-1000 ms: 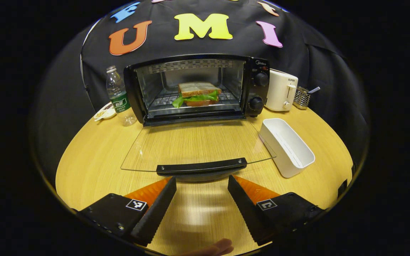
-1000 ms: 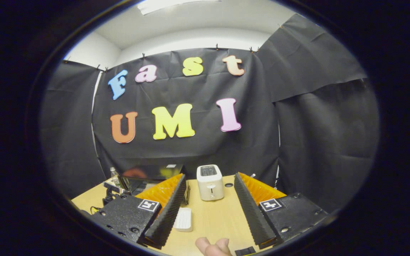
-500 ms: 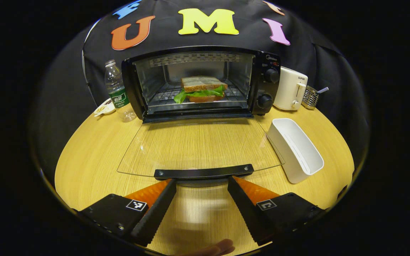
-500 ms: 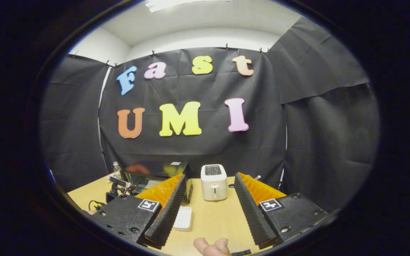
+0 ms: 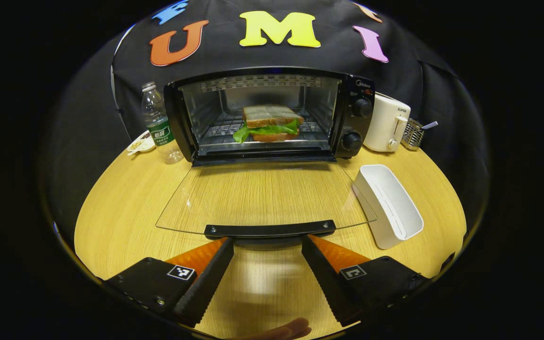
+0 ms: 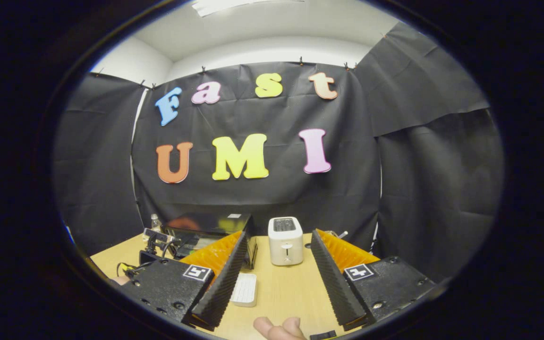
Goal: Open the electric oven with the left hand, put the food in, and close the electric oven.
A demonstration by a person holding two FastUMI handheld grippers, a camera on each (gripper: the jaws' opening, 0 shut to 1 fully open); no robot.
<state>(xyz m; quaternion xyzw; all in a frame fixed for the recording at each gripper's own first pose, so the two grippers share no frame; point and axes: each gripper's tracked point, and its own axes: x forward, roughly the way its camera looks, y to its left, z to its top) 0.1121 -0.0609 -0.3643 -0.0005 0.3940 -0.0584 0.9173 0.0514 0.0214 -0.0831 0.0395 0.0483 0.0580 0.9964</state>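
Note:
The black electric oven (image 5: pixel 347 113) stands at the back of the wooden table with its glass door (image 5: pixel 265 196) folded down flat. A sandwich (image 5: pixel 268 123) with lettuce lies on the rack inside. My left gripper (image 5: pixel 266 243) is open, its fingertips just short of the door's black handle (image 5: pixel 269 229) and on either side of its middle. In the right gripper view my right gripper (image 6: pixel 276 236) is open and held high, with nothing between its fingers; the oven's top (image 6: pixel 210 224) and the other gripper (image 6: pixel 151 245) lie low at the left there.
A white rectangular tray (image 5: pixel 389 205) lies right of the door. A white toaster (image 5: pixel 387 123) and a small wire holder (image 5: pixel 412 134) stand right of the oven. A water bottle (image 5: pixel 158 125) and a small dish (image 5: pixel 140 144) sit at its left.
My left gripper has come forward to the door's handle and shifted slightly left; in the last half second it drew back a little. The right gripper has drifted a little; both stay open.

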